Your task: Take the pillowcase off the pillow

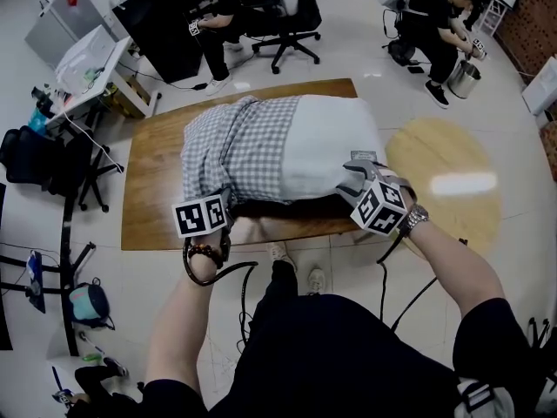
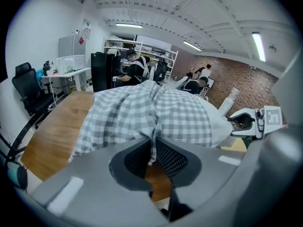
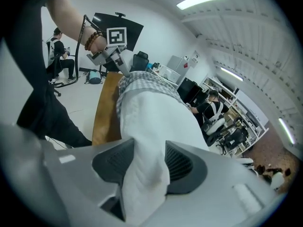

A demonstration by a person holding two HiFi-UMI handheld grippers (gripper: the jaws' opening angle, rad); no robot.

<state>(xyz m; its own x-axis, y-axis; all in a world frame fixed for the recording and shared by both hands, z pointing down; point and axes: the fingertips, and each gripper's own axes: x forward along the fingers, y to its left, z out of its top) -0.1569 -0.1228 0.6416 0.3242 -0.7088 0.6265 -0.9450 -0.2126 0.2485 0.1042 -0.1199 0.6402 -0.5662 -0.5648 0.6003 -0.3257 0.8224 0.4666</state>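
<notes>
The head camera sits high and looks steeply down on the whole table (image 1: 152,190). Each gripper camera sits right behind its own jaws and looks along the pillow (image 1: 335,142) from very near. All three views share the pillow, the pillowcase (image 1: 235,146) and the table. The left gripper (image 1: 224,200) view shows the right gripper (image 1: 352,179) at 3 o'clock. The right gripper view shows the left gripper at 11 o'clock.

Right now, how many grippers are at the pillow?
2. The left gripper pinches the checked pillowcase at its near left edge; the right gripper straddles the near right corner of the white pillow.
</notes>
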